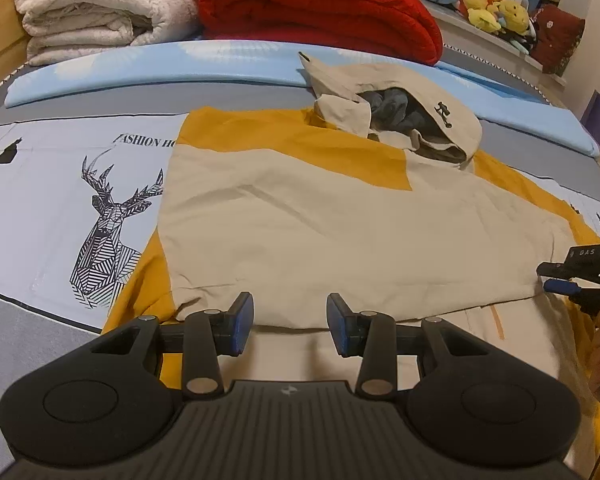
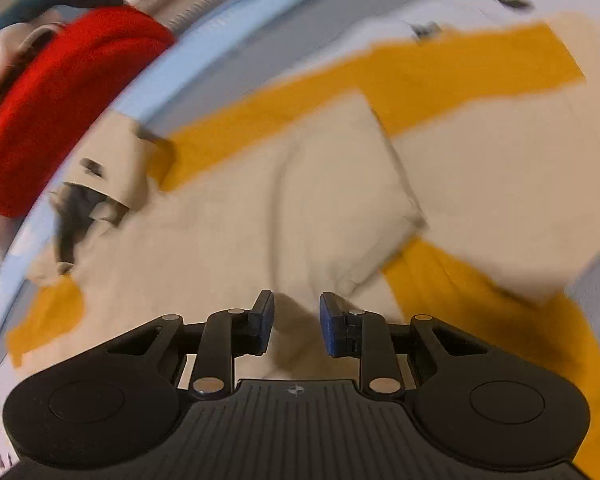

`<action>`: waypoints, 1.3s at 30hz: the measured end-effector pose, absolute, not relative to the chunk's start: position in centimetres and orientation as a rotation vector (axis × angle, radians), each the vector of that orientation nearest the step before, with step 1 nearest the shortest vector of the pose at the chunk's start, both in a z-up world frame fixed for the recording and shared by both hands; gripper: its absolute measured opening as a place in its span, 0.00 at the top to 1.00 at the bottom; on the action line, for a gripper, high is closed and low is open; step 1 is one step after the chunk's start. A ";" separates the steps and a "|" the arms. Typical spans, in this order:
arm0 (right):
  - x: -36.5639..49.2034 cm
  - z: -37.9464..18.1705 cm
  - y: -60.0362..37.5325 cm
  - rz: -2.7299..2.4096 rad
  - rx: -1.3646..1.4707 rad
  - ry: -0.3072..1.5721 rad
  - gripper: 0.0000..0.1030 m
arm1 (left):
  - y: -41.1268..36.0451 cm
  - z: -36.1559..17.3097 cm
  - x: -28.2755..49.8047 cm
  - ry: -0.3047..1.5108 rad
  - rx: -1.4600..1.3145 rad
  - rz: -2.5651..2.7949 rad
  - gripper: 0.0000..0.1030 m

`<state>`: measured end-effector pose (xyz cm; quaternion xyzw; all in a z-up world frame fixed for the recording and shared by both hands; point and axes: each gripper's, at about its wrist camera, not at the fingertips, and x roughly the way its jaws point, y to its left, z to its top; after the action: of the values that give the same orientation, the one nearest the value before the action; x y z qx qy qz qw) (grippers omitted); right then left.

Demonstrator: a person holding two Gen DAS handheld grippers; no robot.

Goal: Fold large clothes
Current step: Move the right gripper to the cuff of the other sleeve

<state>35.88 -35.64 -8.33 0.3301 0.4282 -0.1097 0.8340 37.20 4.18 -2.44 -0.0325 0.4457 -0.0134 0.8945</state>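
A large beige and mustard-yellow hooded jacket (image 1: 340,224) lies spread on the bed, its hood (image 1: 412,112) at the far side. A beige sleeve lies folded across its body. My left gripper (image 1: 290,326) is open and empty, just above the jacket's near fold edge. My right gripper (image 1: 568,280) shows at the right edge of the left wrist view, by the folded sleeve's end. In the blurred right wrist view the right gripper (image 2: 296,322) is open and empty over the jacket (image 2: 260,220), with the sleeve's cuff (image 2: 384,236) ahead of it.
The bed sheet (image 1: 60,184) has a deer print. A red folded blanket (image 1: 320,4) and a white folded blanket (image 1: 100,8) sit at the head of the bed on a blue sheet (image 1: 140,68). Yellow plush toys (image 1: 496,8) sit on a ledge at far right.
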 end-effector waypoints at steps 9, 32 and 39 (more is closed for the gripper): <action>34.7 -4.3 -36.3 -0.247 0.685 0.847 0.72 | 3.0 -1.4 36.3 0.912 -0.054 -0.054 0.53; 25.8 4.0 -47.9 -0.376 0.524 0.559 0.69 | -3.3 -1.1 32.9 0.885 0.033 -0.191 0.38; 23.3 -0.1 -56.6 -0.558 0.675 0.592 0.69 | -4.2 -2.0 33.1 0.900 0.056 -0.203 0.38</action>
<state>23.27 -56.57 -0.11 0.3219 0.2825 -0.2661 0.8636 33.07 -4.24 -2.01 0.0269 0.4342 -0.0981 0.8951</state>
